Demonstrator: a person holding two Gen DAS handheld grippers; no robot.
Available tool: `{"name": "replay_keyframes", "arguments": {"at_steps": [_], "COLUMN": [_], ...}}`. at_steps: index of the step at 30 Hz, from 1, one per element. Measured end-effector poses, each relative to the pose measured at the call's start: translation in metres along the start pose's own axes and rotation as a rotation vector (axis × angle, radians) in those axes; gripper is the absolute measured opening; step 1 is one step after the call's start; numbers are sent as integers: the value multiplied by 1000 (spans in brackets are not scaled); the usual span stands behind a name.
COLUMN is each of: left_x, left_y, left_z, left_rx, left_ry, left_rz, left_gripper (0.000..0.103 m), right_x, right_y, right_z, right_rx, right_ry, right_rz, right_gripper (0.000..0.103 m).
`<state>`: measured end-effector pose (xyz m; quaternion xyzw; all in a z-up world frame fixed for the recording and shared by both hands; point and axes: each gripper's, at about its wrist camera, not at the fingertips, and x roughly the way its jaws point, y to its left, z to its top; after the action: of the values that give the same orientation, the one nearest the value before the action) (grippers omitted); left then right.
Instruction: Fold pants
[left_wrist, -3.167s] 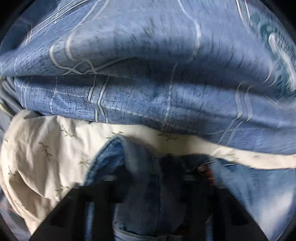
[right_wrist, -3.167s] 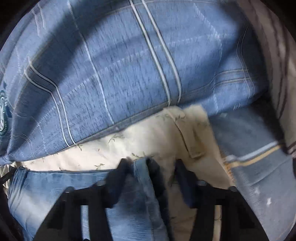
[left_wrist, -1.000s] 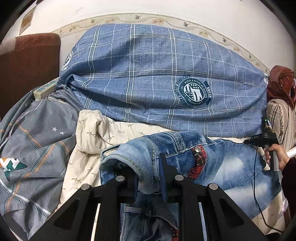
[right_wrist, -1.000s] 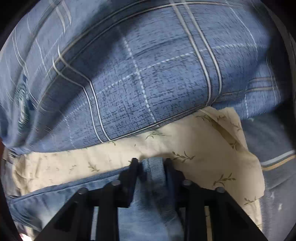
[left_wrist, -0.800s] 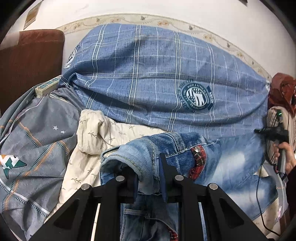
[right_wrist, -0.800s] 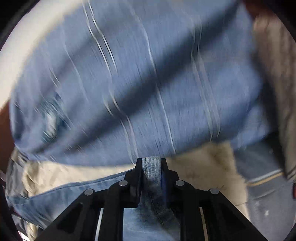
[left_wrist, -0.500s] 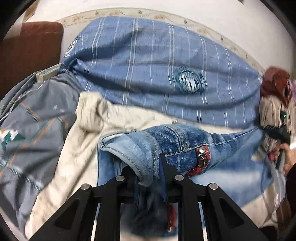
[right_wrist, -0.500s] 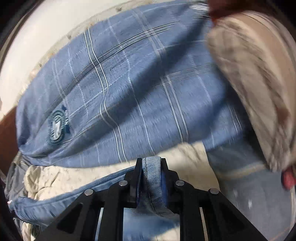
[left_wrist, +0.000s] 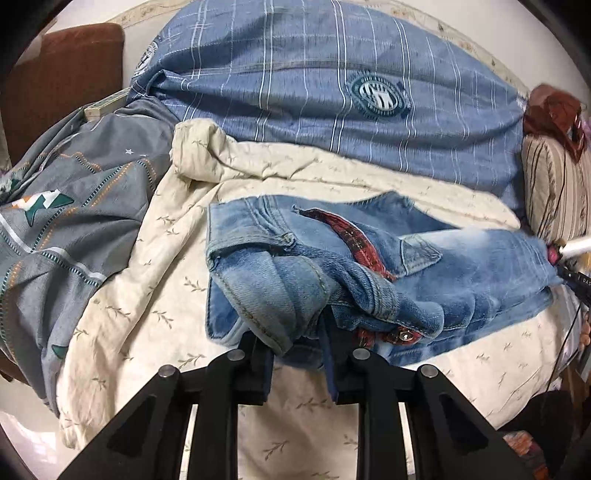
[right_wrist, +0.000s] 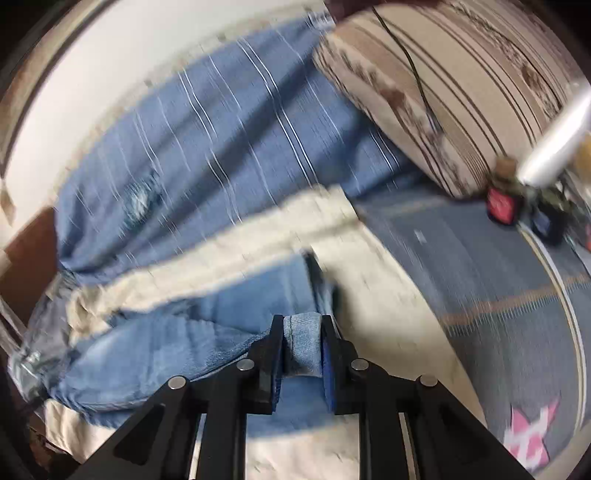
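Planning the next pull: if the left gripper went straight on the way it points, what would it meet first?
Likely more of the bunched blue denim jeans that the left gripper already pinches; past them lies the cream leaf-print sheet, though depth is unclear.

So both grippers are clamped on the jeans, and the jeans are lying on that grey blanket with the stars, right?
Not quite. Both the left gripper and the right gripper are shut on the jeans, but the jeans lie on the cream leaf-print sheet. The grey star blanket sits off to the side, as the left wrist view shows.
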<state>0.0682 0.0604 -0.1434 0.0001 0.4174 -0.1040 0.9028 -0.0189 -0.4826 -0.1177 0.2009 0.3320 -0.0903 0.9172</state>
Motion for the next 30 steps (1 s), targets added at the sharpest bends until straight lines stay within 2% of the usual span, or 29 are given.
{"name": "replay_keyframes", "arguments": {"at_steps": [2,4,5,6,8,12,14,16,19,23,26,28,30], "left_x": [5,7,7,5,-3,-35,-56,-70,-75,-50,-17,0,21], "left_y": [-2,3,9,13,22,37,40,34,18,-21,-38,-43,-41], "left_z": [-5,-12,-17,-20,-25,-25,-18,-9,5,18,19,18,11], "left_rx": [42,51,45,39,27,24,15,7,-11,42,60,58,52], "left_ry": [43,82,105,114,115,51,-11,-67,-125,-116,-52,-16,48], "left_rz": [51,68,76,78,85,107,101,87,31,-10,-11,7,49], "left_gripper": [37,41,41,41,41,42,48,54,63,64,64,64,64], "right_x": [5,8,7,3,-10,-41,-51,-52,-33,9,35,47,58], "right_y": [-10,-21,-26,-31,-34,-32,-20,-3,30,80,111,121,122], "right_z": [-14,-26,-30,-35,-37,-31,-22,-15,-11,-21,-37,-48,-56], "right_rx": [44,104,127,148,154,156,144,132,133,126,100,85,62], "right_ry": [59,108,124,130,97,13,-15,-10,51,153,210,233,267], "right_rz": [-33,-40,-42,-44,-47,-26,11,73,167,243,270,266,225], "right_gripper": [26,35,43,51,51,54,59,61,61,61,61,61,60]}}
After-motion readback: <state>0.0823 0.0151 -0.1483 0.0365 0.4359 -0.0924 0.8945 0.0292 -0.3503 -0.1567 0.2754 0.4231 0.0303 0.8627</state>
